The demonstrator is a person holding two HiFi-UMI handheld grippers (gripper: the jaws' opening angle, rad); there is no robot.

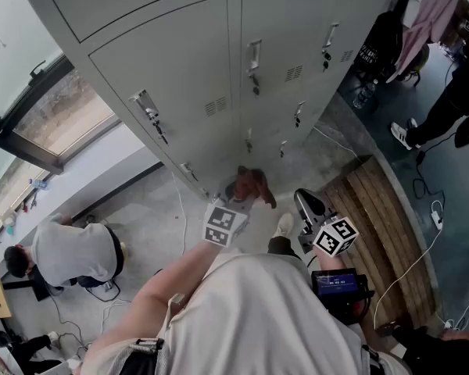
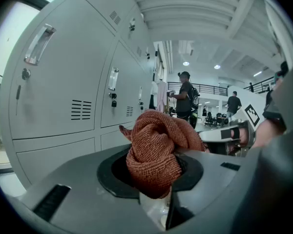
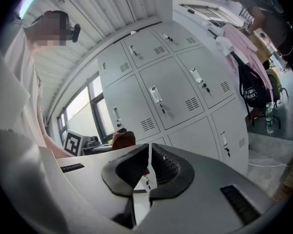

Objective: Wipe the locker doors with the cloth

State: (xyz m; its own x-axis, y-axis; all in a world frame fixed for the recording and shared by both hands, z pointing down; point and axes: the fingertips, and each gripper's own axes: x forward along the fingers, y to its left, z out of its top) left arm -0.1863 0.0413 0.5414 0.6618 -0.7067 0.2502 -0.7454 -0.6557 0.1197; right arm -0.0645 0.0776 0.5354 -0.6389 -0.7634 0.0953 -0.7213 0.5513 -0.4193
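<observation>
A person's left gripper (image 2: 154, 182) pinches the bunched red cloth (image 2: 154, 147) near the grey locker doors (image 2: 58, 94). The right gripper (image 3: 149, 172) is empty, its jaws pressed together. Wiping apparently awaits: the cloth must next be pressed against a door.

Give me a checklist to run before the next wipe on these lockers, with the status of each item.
1. Cloth gripped: ok. The left claw is shut on the bunched cloth.
2. Enough cloth to wipe with: ok. A wad sticks out past the claw.
3. Cloth on a door: not ok. It points along the locker doors and is not pressed to one.
4. Other claw out of the way: ok. The right claw is shut, empty and off the doors.
5. Bystander clear: ok. The crouching person is off to the left, by the window.
</observation>
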